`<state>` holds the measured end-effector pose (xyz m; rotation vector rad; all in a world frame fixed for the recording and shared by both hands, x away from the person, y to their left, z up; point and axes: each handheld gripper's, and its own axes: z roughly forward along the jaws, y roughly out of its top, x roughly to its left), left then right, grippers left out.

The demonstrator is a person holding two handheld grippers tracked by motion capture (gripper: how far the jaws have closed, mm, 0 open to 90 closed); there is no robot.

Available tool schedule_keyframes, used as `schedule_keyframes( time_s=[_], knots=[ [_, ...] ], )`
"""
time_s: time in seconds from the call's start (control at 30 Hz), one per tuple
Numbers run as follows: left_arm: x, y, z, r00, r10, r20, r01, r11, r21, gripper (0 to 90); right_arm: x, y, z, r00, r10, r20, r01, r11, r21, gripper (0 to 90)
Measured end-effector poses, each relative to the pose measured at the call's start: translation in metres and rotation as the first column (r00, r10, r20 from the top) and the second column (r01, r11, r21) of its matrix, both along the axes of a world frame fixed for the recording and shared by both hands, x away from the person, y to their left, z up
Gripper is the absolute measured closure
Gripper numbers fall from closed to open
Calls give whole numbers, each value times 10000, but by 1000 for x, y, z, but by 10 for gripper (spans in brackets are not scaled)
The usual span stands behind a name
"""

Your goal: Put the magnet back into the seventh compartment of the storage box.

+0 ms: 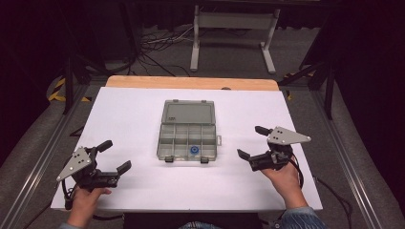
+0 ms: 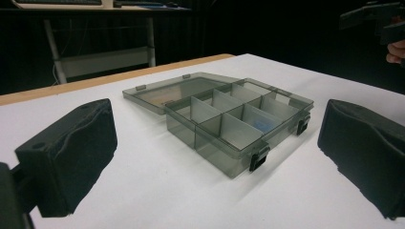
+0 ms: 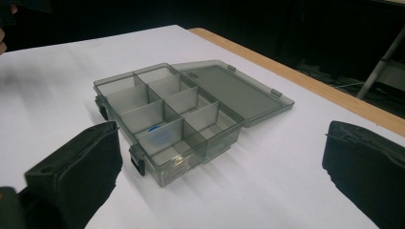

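The box (image 1: 187, 137) lies open mid-tabletop (image 1: 124, 114), lid flat toward 12 o'clock, a blue piece (image 1: 194, 150) in a near compartment. Left tongs (image 1: 114, 156) at 8 and right tongs (image 1: 249, 141) at 4 wait apart, empty, flanking it for access.

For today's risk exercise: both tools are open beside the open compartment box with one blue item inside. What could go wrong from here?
1. The compartment box is light-looking and lies loose on the smooth white table; a one-sided push may slide it.
2. The lid lies flat behind; closing it needs lifting its far edge.
3. The blue item sits between dividers, a tight fit for the right tool or the left tool.
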<state>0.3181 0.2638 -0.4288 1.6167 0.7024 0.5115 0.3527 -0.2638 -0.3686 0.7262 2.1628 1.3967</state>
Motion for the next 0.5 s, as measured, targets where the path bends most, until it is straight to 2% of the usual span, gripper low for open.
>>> schedule_keyframes(
  time_s=[0.3, 0.5],
  knots=[
    [0, 0, 0, 10000, 16, -27, -16, 10000, -26, 4, -9, -16, -16, 9984, -478, 316, 474, 9988, 122, 1],
    [0, 0, -1, 10000, 6, -44, -6, 10000, 1, 4, -12, -22, -26, 9968, -581, 547, 555, 9973, 471, 0]
  ],
)
